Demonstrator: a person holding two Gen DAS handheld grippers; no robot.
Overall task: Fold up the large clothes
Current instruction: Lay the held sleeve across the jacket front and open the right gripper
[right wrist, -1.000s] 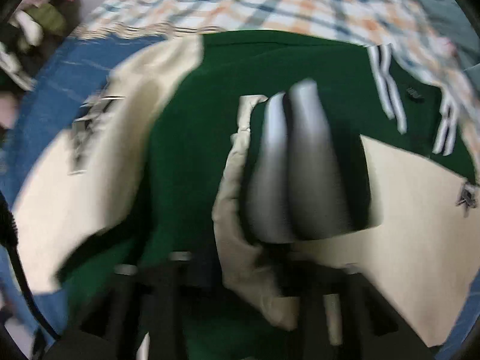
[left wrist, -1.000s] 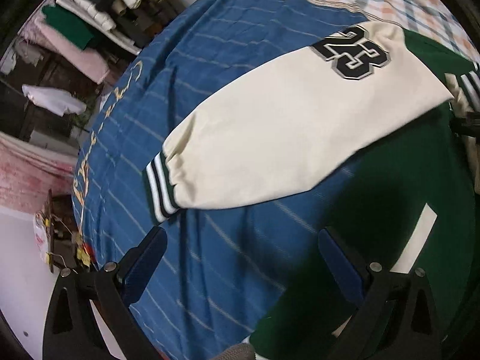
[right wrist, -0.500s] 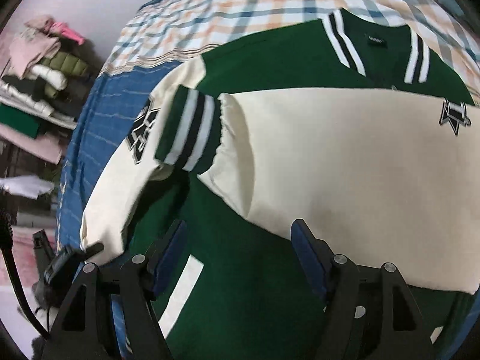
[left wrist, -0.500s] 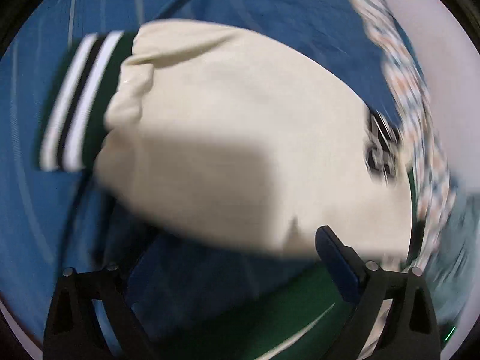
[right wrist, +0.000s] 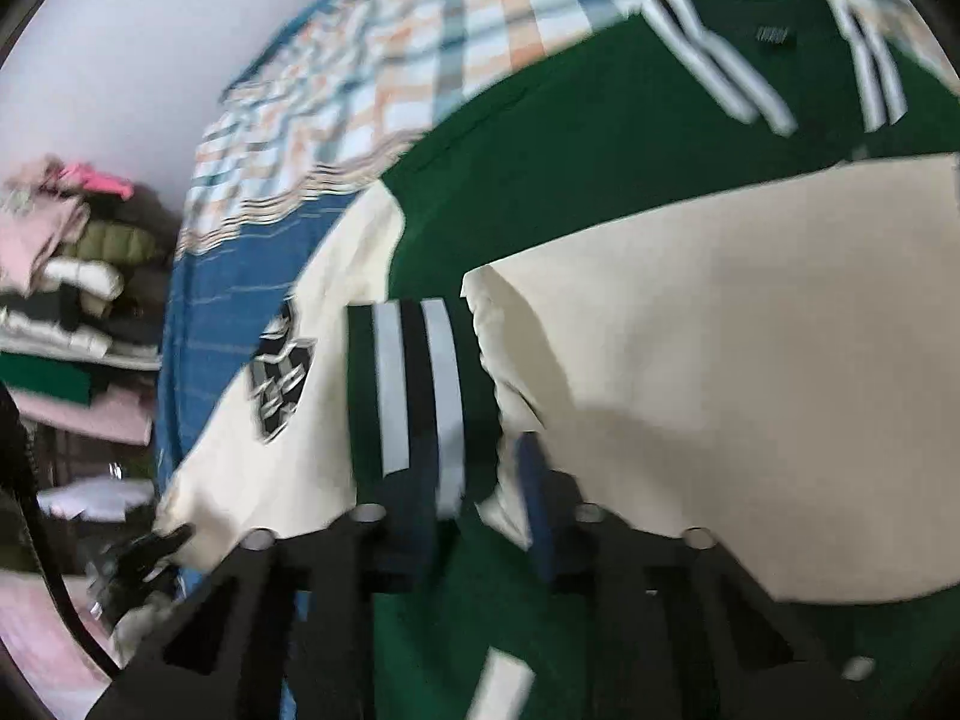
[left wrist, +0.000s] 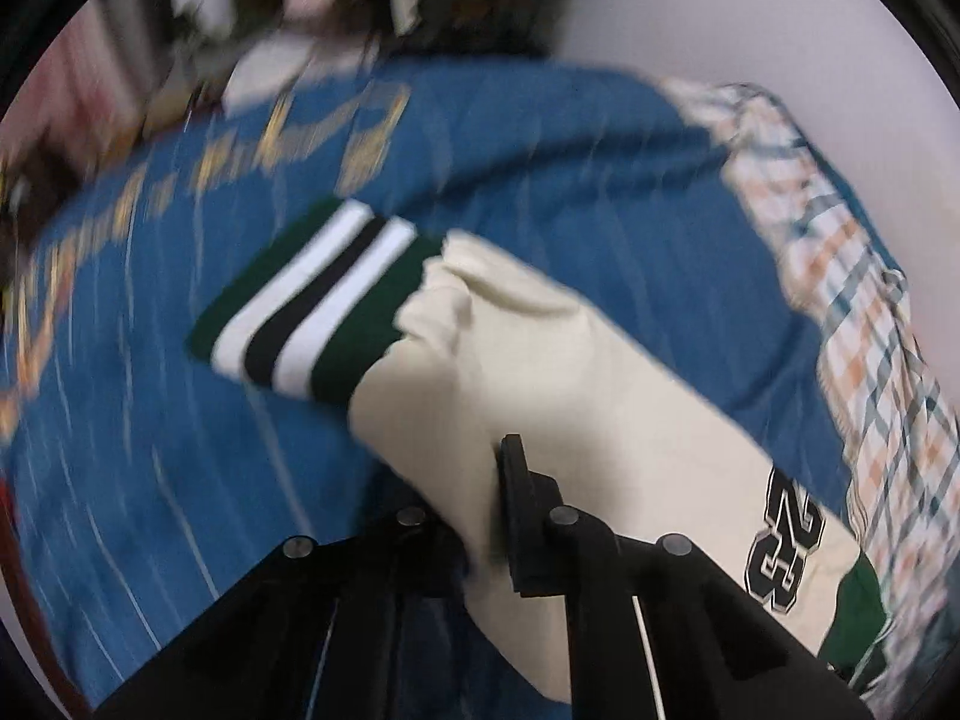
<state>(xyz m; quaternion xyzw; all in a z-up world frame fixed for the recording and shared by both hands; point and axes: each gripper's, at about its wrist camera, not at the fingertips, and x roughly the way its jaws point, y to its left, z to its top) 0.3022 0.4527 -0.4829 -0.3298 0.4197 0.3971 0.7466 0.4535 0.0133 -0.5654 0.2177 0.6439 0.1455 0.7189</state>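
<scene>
A green varsity jacket (right wrist: 600,138) with cream sleeves lies on the bed. In the left wrist view my left gripper (left wrist: 480,516) is shut on the cream left sleeve (left wrist: 540,396), near its green striped cuff (left wrist: 312,306); the "23" patch (left wrist: 786,546) is at lower right. In the right wrist view my right gripper (right wrist: 474,504) is closed around the striped cuff (right wrist: 420,384) of the right sleeve (right wrist: 720,360), which lies folded across the jacket's body. The left sleeve with its patch (right wrist: 282,372) lies to the left.
The bed has a blue striped cover (left wrist: 180,480) and a plaid sheet (right wrist: 420,42) at its far end. Stacks of folded clothes (right wrist: 66,276) sit on shelves to the left of the bed. A white wall (left wrist: 780,30) is beyond.
My left gripper has swung onto the cream left sleeve and shut on it. My right gripper was open above the folded right sleeve and has now closed on its striped cuff.
</scene>
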